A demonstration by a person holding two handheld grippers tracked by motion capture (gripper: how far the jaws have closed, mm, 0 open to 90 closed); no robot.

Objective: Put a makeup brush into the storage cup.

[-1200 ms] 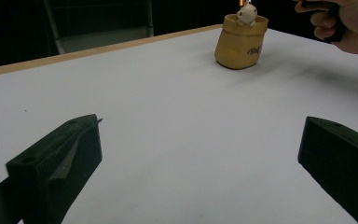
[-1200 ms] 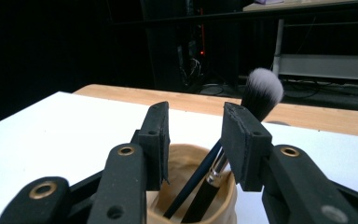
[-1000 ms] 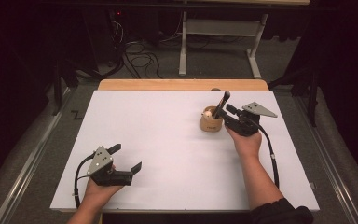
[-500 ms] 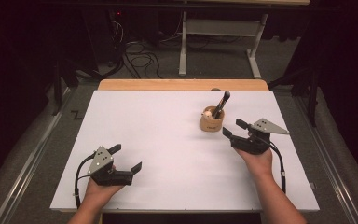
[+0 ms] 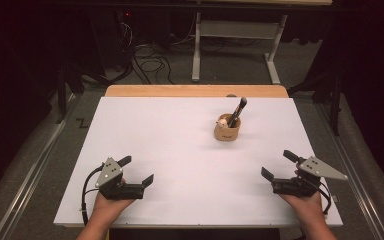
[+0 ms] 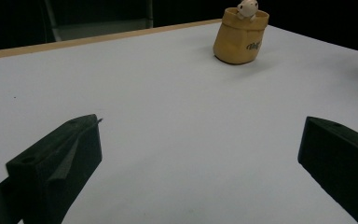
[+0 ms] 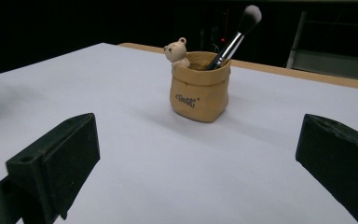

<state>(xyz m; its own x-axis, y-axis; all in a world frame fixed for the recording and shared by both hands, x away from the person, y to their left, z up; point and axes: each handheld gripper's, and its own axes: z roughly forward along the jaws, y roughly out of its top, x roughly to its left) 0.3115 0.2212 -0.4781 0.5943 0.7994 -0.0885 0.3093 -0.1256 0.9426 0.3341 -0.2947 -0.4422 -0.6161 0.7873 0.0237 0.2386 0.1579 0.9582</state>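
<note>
The right claw rests near the front right edge of the white tabletop, its jaws spread wide and holding nothing. The left claw sits near the front left edge, also spread and empty. Both are well apart from the tan sack-shaped pot, which stands upright toward the far right of the tabletop with a small bear figure perched on its rim. A makeup brush leans in the pot, bristles up, handle resting against the rim on the side away from the bear.

As I judge it, the brush is in place and little is left to do. The risk lies in any fresh reach: the pot looks light and soft-sided, and the brush stands tall and tilted, so a jaw clipping the handle from the side could lever the pot over or flick the brush out. A careless pass could also knock the bear.
</note>
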